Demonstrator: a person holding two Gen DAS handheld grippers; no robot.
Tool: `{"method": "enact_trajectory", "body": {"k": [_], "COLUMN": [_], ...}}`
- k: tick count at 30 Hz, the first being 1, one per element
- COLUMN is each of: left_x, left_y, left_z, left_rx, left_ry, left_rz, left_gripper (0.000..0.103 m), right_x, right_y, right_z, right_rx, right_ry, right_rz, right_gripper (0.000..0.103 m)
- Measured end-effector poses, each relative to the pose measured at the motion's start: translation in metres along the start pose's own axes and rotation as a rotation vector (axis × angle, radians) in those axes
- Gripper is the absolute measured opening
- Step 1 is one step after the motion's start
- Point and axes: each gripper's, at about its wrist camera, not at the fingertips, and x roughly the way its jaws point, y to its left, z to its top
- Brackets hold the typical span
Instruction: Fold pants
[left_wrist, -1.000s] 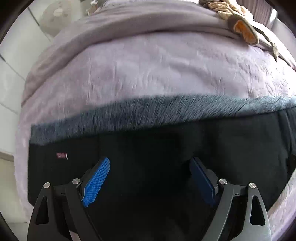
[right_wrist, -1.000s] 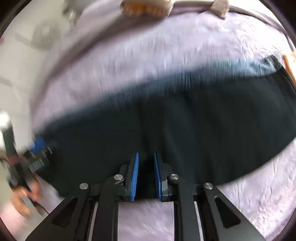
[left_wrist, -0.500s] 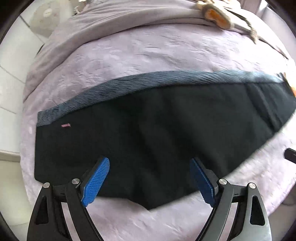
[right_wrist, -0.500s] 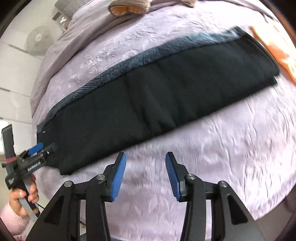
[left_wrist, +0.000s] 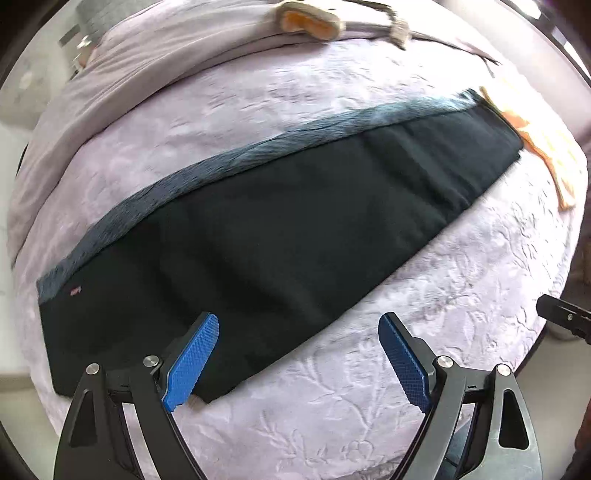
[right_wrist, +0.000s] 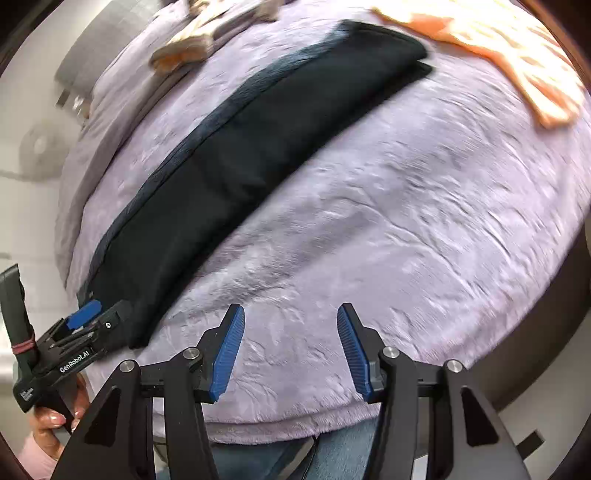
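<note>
- Pants (left_wrist: 280, 221), black, lie folded lengthwise on the lilac bedspread (left_wrist: 424, 325), running seven to one o'clock.
- Left gripper (left_wrist: 299, 354): jaws spread wide, empty.
- Right gripper (right_wrist: 290, 350): jaws opening, nothing between.

Two fisheye wrist views, steeply down (right further right), sharing black pants (left_wrist: 280, 229) on lilac bedspread (right_wrist: 406, 221)

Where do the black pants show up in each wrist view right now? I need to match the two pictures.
Left wrist view: the black pants run as a long band from lower left to upper right, their near edge behind the left tool.
Right wrist view: the black pants run from lower left to top centre, left of the right tool.
Shared landmark: the orange garment at their far end.
</note>
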Motion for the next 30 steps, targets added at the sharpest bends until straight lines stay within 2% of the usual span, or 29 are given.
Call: {"method": "enact_trajectory", "body": {"k": [3,8,20,26,30], "left_x": [0.005,0.010,0.029,0.037,0.043], "left_y": [-0.008,-0.021,-0.076,-0.106,-0.124], "left_z": [0.006,0.016,0.069,0.098,0.116], "left_rx": [0.013,-0.017,-0.069,-0.066,-0.053], "left_ry": [0.011,0.024,0.075,0.083,0.080], "left_rz": [0.008,0.029,0.106,0.135,0.148], "left_gripper": [0.090,0.089,0.089,0.090,0.090], "right_x": [-0.006,0.001,0.002,0.010,0.011], "right_y": [-0.016,-0.029,-0.073,-0.100,-0.115], "right_z": [-0.003,0.018,0.131,0.176,0.196], "right_rx": [0.045,0.037,-0.025,-0.016,-0.017], "right_ry": [-0.009,0.014,0.030,0.049,0.041], "right_rz": [0.005,0.007,0.079,0.129,0.133], "right_gripper": [0.057,0.057,0.058,0.058,0.058]}}
